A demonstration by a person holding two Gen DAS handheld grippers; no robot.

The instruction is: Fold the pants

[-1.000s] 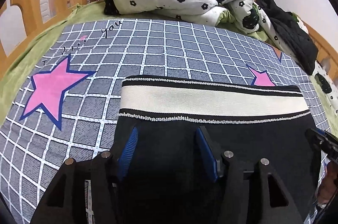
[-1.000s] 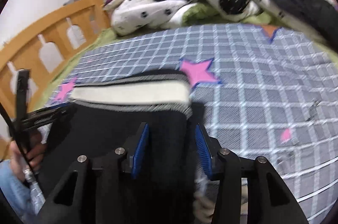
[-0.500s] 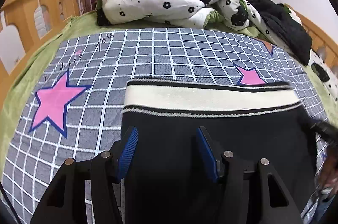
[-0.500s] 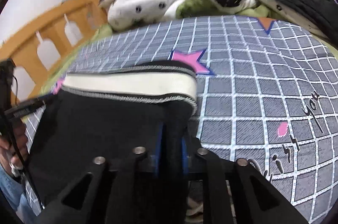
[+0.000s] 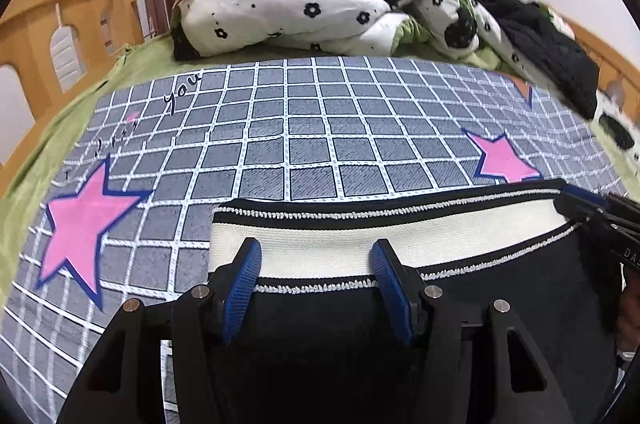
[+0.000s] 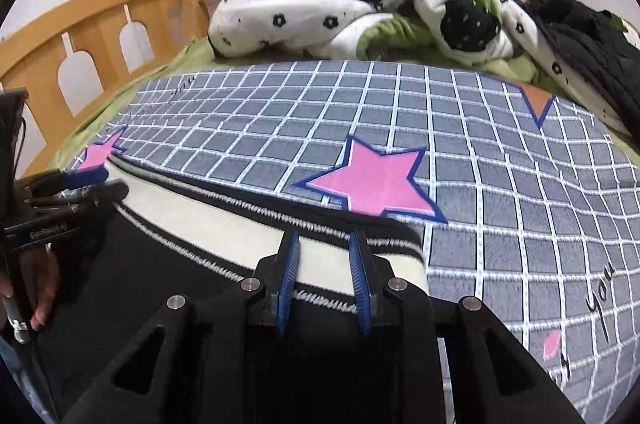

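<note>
Grid sheet (image 5: 320, 128) w/ pink stars fills mid frame. Black pants (image 5: 500, 304) lie flat on it, lower centre, cream waistband (image 5: 360, 240) facing away. Left gripper (image 5: 316, 266) wide open over waistband, holding nothing; right gripper (image 6: 325, 260) part open over waistband's right end.

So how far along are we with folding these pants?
The pants lie flat on the checked blanket, waistband facing the bedding pile and looking smoothed. Both the left gripper and right gripper hover open over the waistband, gripping nothing. How many folds are done is hidden below the frame.
</note>
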